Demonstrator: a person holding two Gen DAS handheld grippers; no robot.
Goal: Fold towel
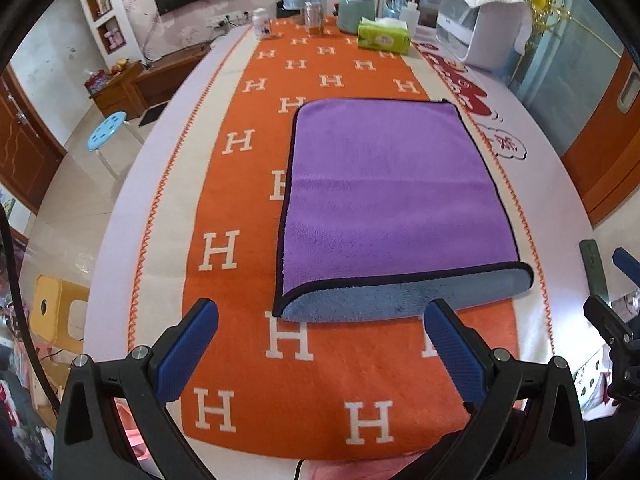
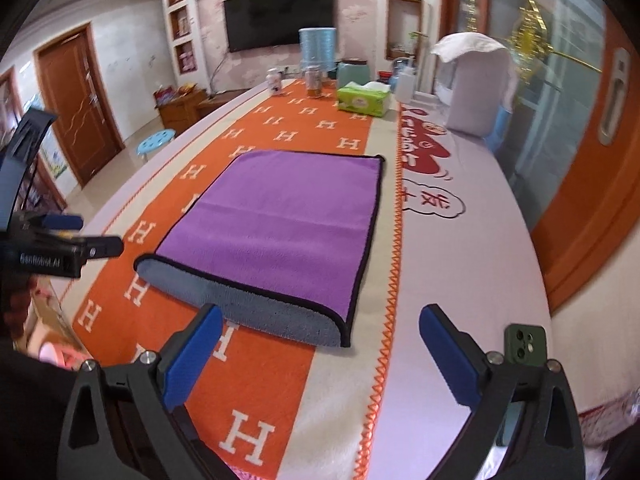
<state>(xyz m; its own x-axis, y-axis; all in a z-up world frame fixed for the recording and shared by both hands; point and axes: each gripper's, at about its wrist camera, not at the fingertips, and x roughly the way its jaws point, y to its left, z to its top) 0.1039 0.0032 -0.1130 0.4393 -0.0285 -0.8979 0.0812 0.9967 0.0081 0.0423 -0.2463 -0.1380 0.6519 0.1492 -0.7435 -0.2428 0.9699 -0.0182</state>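
Note:
A purple towel (image 1: 392,196) with a grey underside and black trim lies folded on the orange H-patterned cloth (image 1: 240,240); its rounded fold faces me. My left gripper (image 1: 320,320) is open and empty, just short of the towel's near fold. My right gripper (image 2: 320,324) is open and empty, near the towel (image 2: 280,224) at its near right corner. The right gripper also shows at the right edge of the left wrist view (image 1: 612,308), and the left gripper at the left edge of the right wrist view (image 2: 64,240).
At the table's far end stand a green tissue box (image 1: 384,36), a glass jar (image 1: 314,18), a white bottle (image 1: 262,22), a teal kettle (image 1: 356,12) and a white appliance (image 1: 484,24). A phone (image 2: 524,346) lies by my right finger. A blue stool (image 1: 108,130) stands left.

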